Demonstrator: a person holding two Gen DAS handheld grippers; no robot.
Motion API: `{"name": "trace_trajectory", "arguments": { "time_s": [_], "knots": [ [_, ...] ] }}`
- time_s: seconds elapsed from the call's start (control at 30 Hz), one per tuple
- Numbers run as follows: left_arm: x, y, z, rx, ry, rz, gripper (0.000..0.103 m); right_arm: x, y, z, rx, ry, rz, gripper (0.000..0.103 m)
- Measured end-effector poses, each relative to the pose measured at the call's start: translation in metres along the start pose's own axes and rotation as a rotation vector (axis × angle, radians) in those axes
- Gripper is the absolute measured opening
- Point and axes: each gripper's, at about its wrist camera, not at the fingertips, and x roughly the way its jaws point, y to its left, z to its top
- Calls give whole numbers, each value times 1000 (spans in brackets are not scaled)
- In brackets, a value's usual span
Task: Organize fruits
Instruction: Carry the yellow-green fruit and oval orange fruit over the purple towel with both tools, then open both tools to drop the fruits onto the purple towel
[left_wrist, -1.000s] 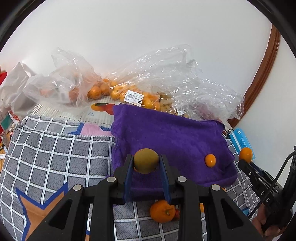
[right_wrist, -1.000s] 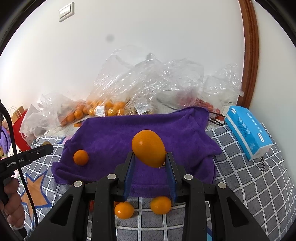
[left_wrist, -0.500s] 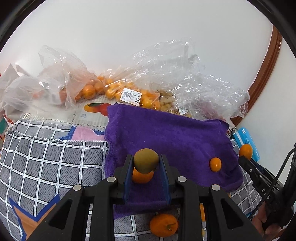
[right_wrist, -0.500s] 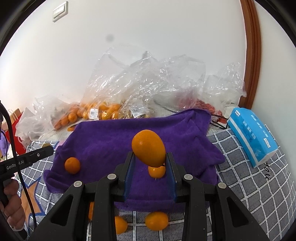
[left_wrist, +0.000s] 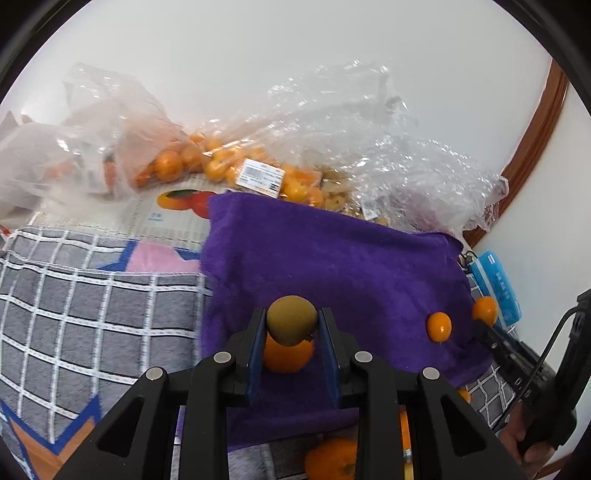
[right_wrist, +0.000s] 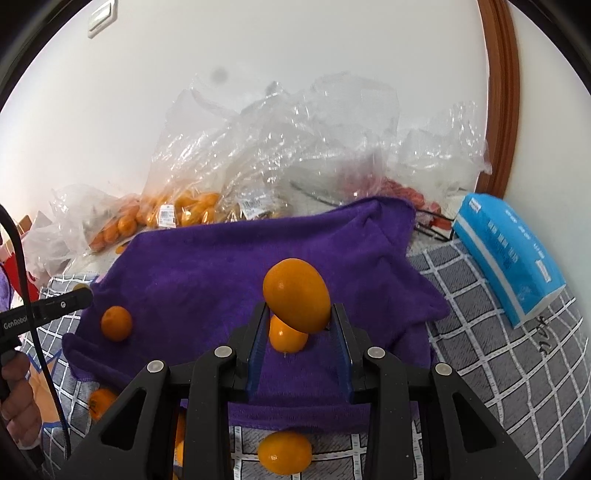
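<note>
**Two fruits in hand above the purple towel**

The checked grey blanket (right_wrist: 498, 354) fills the lower part of both views, and the purple towel (left_wrist: 332, 266) lies over it, running from the centre up toward 12 o'clock. Behind the towel, from 10 to 1 o'clock, the clear plastic bags (right_wrist: 280, 147) hold more orange fruit. A blue tissue pack (right_wrist: 517, 251) sits at 3 o'clock in the right wrist view, just off the towel.

Our right hand-held gripper (right_wrist: 297, 325) is clamped narrowly on an oval orange fruit (right_wrist: 297, 299), held clear above the towel. Our left hand-held gripper (left_wrist: 291, 332) is likewise closed tight on a brownish-green kiwi (left_wrist: 291, 319). Each carried fruit hangs over a small orange already resting on the towel: one under the kiwi (left_wrist: 286, 356), one under the oval fruit (right_wrist: 286, 338). Loose oranges lie on the blanket at 6 o'clock (right_wrist: 284, 458), off the towel's near edge.

We judge this to be the placing step. The risks we see:

- Lowering straight down would set each fruit on top of the one beneath it, and both could roll.
- The towel is rumpled and slopes toward its near edge, so a round fruit let go there may run off onto the blanket.
- The oval fruit sits high between the pads, gripped low on its body, so it could tip out if we tilt further.
</note>
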Motion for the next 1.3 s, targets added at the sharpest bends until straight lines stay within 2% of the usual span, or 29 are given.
{"name": "trace_trajectory", "arguments": {
  "time_s": [0.23,0.37,0.57,0.87,1.13,1.3],
  "knots": [
    [17,-20,-10,39,48,-31,27,6,-2,-15,-15,38,12,33],
    [17,-29,-17,78,42,-32,27,10,-2,-20,-26,63,11,33],
    [24,-33,-21,83,81,-65,27,15,-5,-24,-31,82,0,33],
    [34,-36,-26,95,129,-40,27,17,-7,-24,-30,92,-8,33],
    [34,-37,-25,102,138,-32,27,10,-4,-22,-39,82,-19,34],
    [17,-42,-25,122,103,-37,44,-3,-1,-19,-37,62,-36,43]
  ]
}}
